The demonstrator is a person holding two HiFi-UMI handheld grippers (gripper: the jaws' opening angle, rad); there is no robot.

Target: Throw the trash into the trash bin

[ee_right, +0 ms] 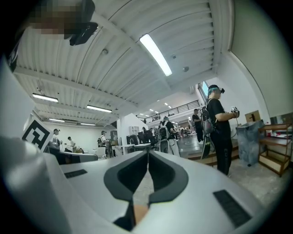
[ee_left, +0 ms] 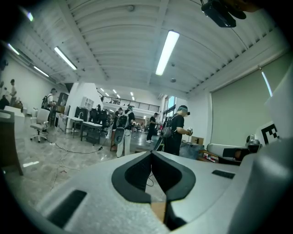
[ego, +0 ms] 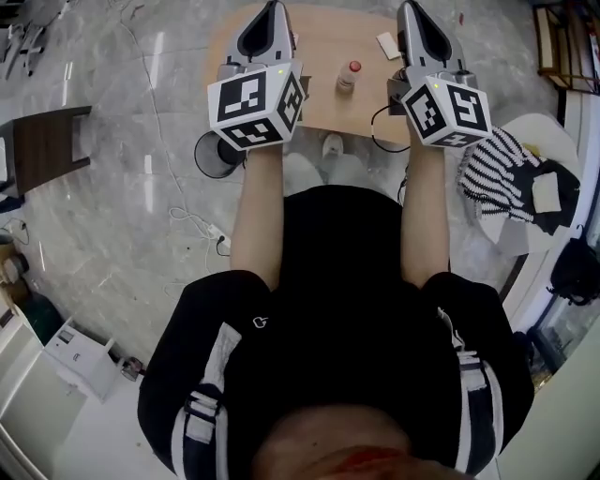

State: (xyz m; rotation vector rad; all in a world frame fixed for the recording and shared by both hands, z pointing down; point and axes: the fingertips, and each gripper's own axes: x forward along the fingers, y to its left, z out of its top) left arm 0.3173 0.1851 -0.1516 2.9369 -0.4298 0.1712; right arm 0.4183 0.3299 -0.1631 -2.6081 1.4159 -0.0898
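A small round wooden table (ego: 319,108) stands in front of me in the head view. On it are a small bottle with a red cap (ego: 348,77) and a white scrap of paper (ego: 387,44). A black trash bin (ego: 216,155) sits on the floor at the table's left edge. My left gripper (ego: 275,9) hovers over the table's left side, its jaws shut (ee_left: 151,153) with nothing between them. My right gripper (ego: 410,9) hovers over the right side near the paper, also shut (ee_right: 148,152) and empty. Both point level, out into the room.
A dark chair (ego: 42,145) stands at the left. A striped cloth (ego: 502,173) lies on a white seat at the right. A cable (ego: 192,223) runs across the marble floor. People (ee_left: 176,130) (ee_right: 219,132) stand farther off in the hall.
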